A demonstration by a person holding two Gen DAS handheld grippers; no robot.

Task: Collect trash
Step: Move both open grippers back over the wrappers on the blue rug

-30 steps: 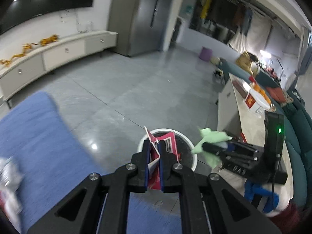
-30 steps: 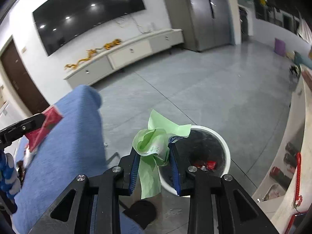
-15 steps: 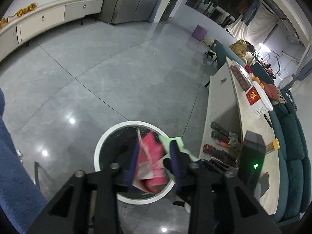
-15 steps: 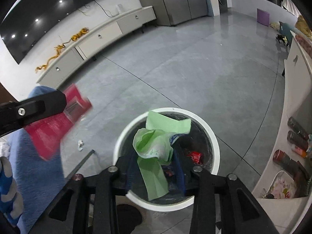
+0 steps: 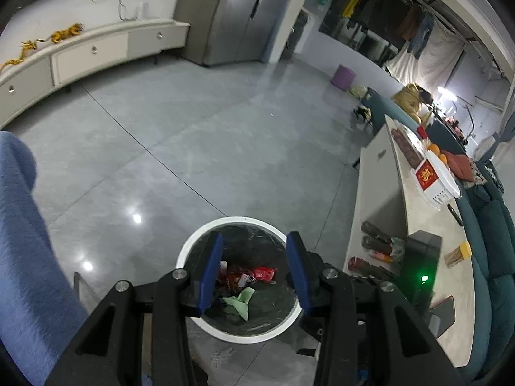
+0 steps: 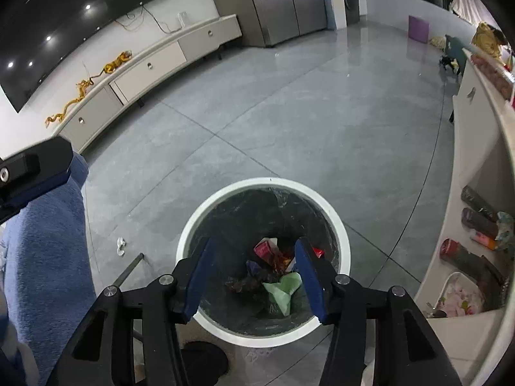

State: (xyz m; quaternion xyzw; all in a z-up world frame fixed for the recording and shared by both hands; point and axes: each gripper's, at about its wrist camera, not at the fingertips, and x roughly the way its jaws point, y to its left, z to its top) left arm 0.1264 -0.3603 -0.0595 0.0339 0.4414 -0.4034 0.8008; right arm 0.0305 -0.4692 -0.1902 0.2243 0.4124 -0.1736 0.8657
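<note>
hovering spread and empty over the bin (image 6: 341, 234), each gripper (image 5: 254, 268) (image 6: 254, 276) partly hides the trash (image 6: 283, 286) below.

- Red label (image 5: 426, 176) on the white box (image 5: 439, 189), left wrist view, at about 3 o'clock: one gold character or emblem, too small to read.
- Wrappers in the trash bin (image 6: 341, 234), right wrist view, near 6 o'clock: any print is illegible.
- No other text, brand, number or sign readable in either view.
</note>
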